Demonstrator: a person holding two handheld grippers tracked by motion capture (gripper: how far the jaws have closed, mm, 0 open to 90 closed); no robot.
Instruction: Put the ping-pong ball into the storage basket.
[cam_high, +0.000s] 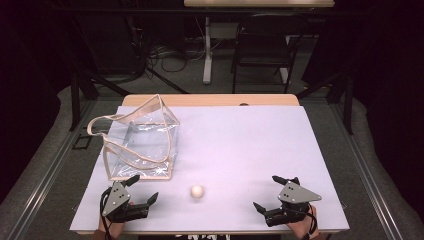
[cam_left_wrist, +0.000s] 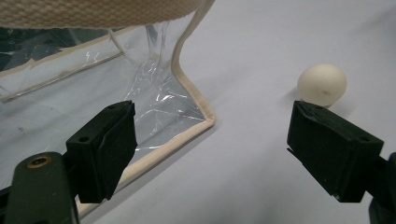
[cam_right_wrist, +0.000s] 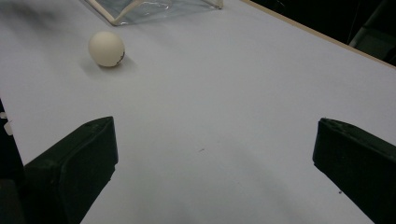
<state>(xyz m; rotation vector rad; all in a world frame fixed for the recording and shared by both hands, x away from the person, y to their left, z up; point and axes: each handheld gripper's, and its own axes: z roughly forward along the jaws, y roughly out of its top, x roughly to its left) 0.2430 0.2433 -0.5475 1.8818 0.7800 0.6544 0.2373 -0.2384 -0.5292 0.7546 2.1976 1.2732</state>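
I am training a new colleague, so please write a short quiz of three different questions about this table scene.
1. True or false: the white ball lies inside the clear bag.
2. Multiple choice: the left gripper is A) shut on the ball, B) open with nothing between its jaws, C) shut on the bag's handle.
3. Fill in: in the high view, the ball lies between the left gripper and the ____ gripper.

Key:
1. False; it lies on the white table, just outside the bag's near corner.
2. B.
3. Right; the right gripper is open too, with nothing between its jaws.
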